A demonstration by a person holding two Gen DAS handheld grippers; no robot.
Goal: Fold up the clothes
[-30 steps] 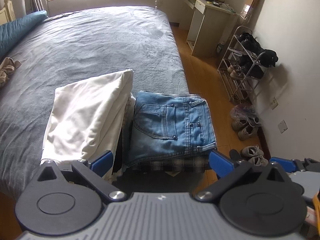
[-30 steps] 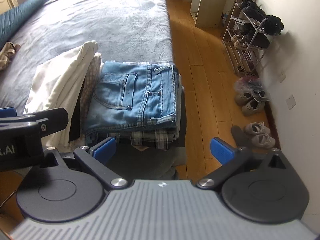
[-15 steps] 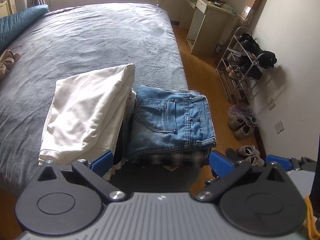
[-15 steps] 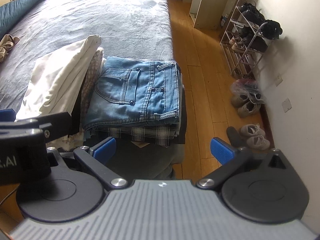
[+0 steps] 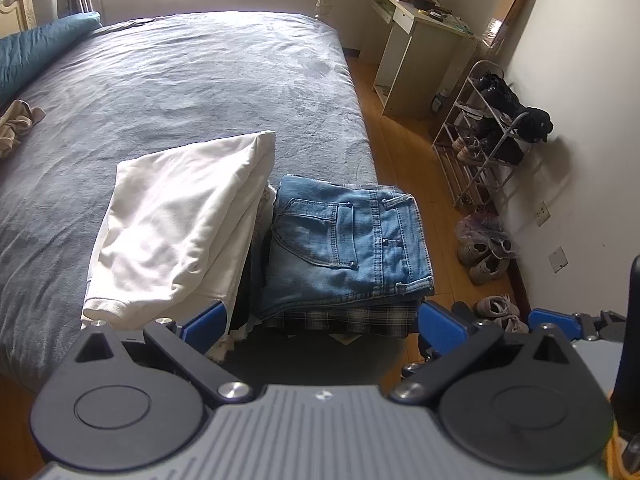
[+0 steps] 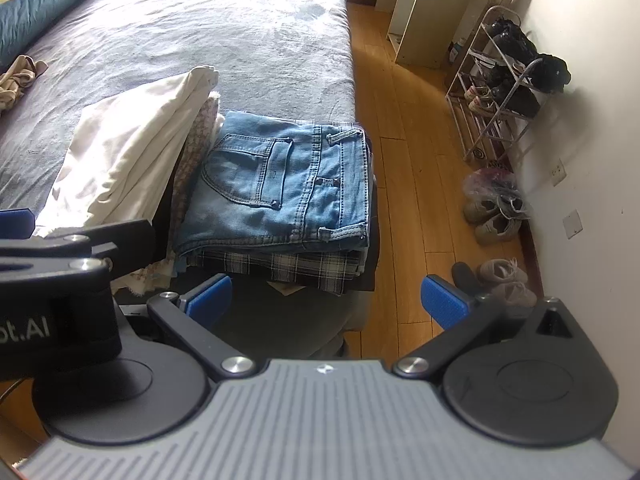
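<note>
Two stacks of folded clothes at the near corner of the grey-blue bed (image 5: 180,92), side by side and touching. Folded light-blue denim jeans (image 5: 348,240) on top of the right stack, over a folded grey plaid garment (image 5: 340,316); back pocket up, waistband edge toward 3 o'clock, long axis running roughly 6 to 12 o'clock. Folded white cotton top (image 5: 176,228) crowning the left stack, tilted, ribbed hem toward 7 o'clock, long axis from 7 toward 1 o'clock.

Left tool (image 5: 322,322), blue-padded, spread wide and pinching nothing; jeans straight ahead at 12 o'clock of it, just beyond the pads, white top at 10 o'clock. Right tool (image 6: 328,296) likewise spread wide and empty, with the jeans (image 6: 288,184) at 11 o'clock, the white top (image 6: 132,152) at 10 o'clock, and the left tool's black body crossing in at 9 o'clock.

Crumpled beige cloth (image 5: 16,124) far off at 10 o'clock on the bed. Wire shoe rack (image 5: 488,136) against the wall at 2 o'clock, loose grey sneakers (image 5: 484,256) on the wooden floor.
</note>
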